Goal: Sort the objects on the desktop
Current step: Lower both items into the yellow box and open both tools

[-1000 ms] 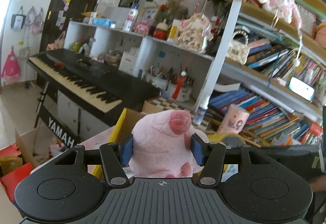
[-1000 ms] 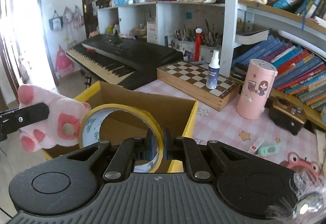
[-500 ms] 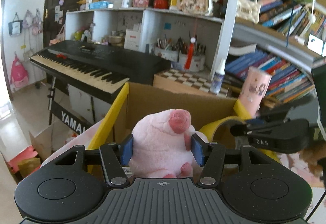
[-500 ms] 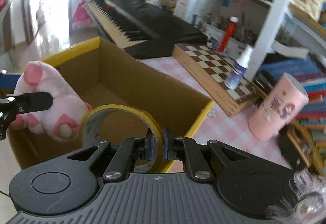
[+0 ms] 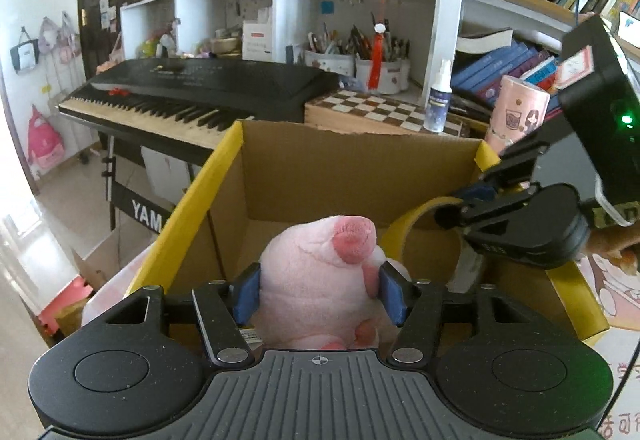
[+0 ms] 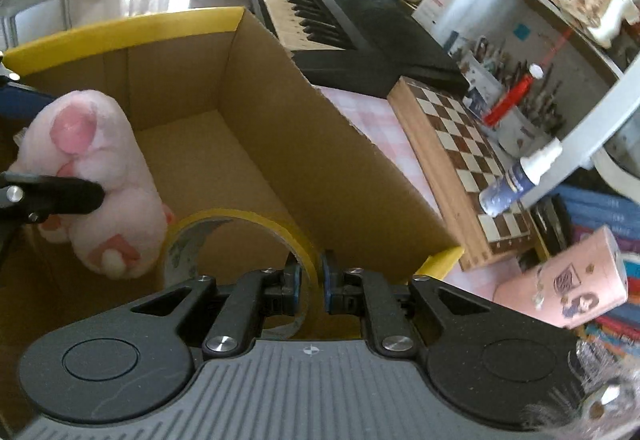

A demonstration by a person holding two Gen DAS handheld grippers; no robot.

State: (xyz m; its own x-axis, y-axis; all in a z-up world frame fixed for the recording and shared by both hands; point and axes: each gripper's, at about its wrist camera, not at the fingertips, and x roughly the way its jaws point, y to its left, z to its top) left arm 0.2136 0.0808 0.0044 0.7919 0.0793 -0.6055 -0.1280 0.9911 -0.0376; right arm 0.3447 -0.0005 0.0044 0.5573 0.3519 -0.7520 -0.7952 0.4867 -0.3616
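Both loads are over the cardboard box (image 6: 248, 144), neither released. The left gripper (image 5: 319, 294) has its blue pads clamped on the flanks of the pink plush toy (image 5: 320, 272), which hangs inside the box opening near the left wall. The right gripper (image 6: 307, 282) pinches the band of the yellow tape roll (image 6: 240, 240) between nearly closed fingers; the roll hangs over the near right part of the box, just beside the plush, possibly touching it.

Progress, judged: the box floor that shows is bare cardboard, so these look like the first items in. Left to do: lower and let go of both, then fetch what remains on the desk.

Surroundings: beyond the far right box wall, on the pink checked cloth, sit a chessboard (image 6: 456, 144), a small spray bottle (image 6: 516, 180) standing on it, and a pink cylinder tin (image 6: 568, 280). A black keyboard (image 5: 200, 88) stands past the far left corner; shelves of books and pen cups behind.

Obstacles: the two grippers crowd the same opening, and the yellow box rim lies close under the right one
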